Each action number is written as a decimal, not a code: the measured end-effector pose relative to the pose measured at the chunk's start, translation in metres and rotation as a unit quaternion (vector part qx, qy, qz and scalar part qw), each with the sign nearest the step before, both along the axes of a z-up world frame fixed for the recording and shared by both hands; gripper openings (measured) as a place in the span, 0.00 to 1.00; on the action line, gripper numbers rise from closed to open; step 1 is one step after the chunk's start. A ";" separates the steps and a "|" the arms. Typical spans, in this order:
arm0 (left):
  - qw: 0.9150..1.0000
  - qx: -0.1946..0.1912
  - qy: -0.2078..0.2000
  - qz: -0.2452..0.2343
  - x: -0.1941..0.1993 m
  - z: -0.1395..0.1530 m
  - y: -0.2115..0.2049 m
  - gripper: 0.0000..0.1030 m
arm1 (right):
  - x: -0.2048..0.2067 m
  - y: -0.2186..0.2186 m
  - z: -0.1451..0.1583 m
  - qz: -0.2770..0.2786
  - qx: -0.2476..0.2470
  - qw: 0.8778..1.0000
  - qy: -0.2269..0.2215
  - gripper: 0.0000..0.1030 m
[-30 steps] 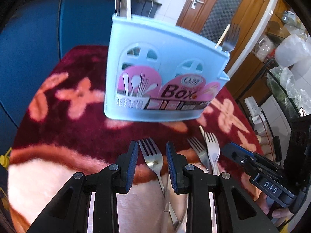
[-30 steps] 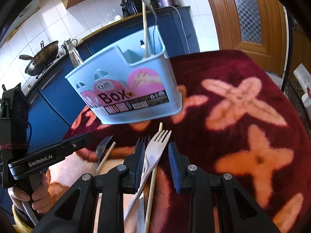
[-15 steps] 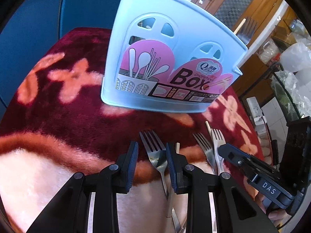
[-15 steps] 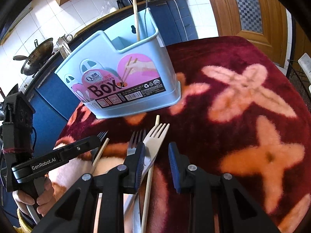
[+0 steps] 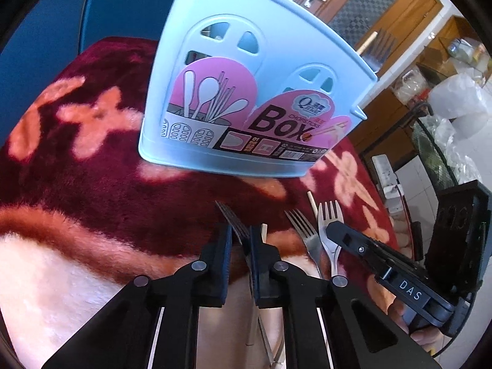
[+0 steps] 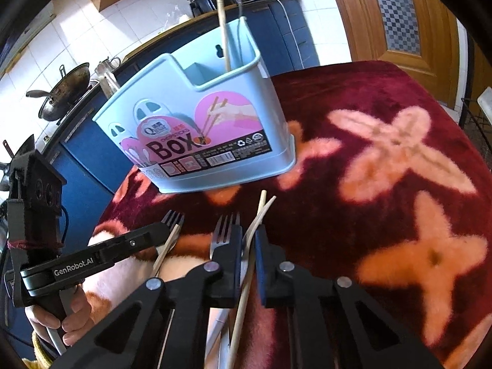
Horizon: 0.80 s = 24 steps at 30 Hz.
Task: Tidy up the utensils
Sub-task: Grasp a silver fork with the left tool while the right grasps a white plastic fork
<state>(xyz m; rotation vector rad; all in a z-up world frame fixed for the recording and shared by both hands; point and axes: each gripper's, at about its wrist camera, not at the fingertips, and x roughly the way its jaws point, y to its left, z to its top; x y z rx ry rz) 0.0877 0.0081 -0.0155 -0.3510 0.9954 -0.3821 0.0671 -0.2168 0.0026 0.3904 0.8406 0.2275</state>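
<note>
Left wrist: holder (image 5: 246, 98), forks (image 5: 307, 233), wok (image 6: 66, 92)

There was one light-blue utensil box (image 6: 200, 129), and two black grippers, the left gripper (image 5: 238, 243) and the right gripper (image 6: 247, 243). Three forks showed at lower centre: one (image 5: 233, 220), another (image 5: 303, 227), a third (image 5: 330, 215). Three wooden chopsticks showed: one (image 6: 223, 30) upright in the box at upper centre, two (image 6: 261, 206) (image 6: 167, 246) lying at lower centre.
</note>
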 end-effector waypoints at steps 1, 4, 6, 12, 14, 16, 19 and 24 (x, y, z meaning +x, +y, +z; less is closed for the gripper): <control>1.000 0.000 0.000 -0.002 0.000 0.000 -0.001 0.10 | 0.000 0.001 0.000 0.003 -0.003 1.000 -0.002 0.10; 1.000 -0.009 0.008 -0.007 0.004 -0.003 -0.005 0.09 | 0.003 0.003 0.001 0.007 -0.008 1.000 -0.001 0.10; 1.000 -0.010 0.013 -0.005 0.008 -0.006 -0.006 0.09 | 0.006 0.003 -0.001 0.007 -0.010 1.000 0.005 0.09; 1.000 -0.020 0.008 0.000 0.011 -0.006 -0.004 0.08 | 0.009 0.002 -0.003 0.007 0.001 1.000 0.008 0.08; 1.000 -0.026 -0.002 0.000 0.007 -0.002 -0.001 0.08 | 0.005 0.002 0.001 0.005 0.004 1.000 -0.001 0.07; 0.999 -0.038 -0.015 0.000 0.002 0.005 0.003 0.08 | -0.001 0.001 0.007 0.002 0.008 1.000 -0.014 0.06; 0.998 -0.046 -0.038 0.003 -0.007 0.019 0.008 0.07 | -0.010 0.002 0.019 0.001 0.012 0.999 -0.038 0.06; 0.996 -0.031 -0.087 0.011 -0.023 0.048 0.011 0.05 | -0.026 0.004 0.041 -0.001 0.009 0.996 -0.084 0.06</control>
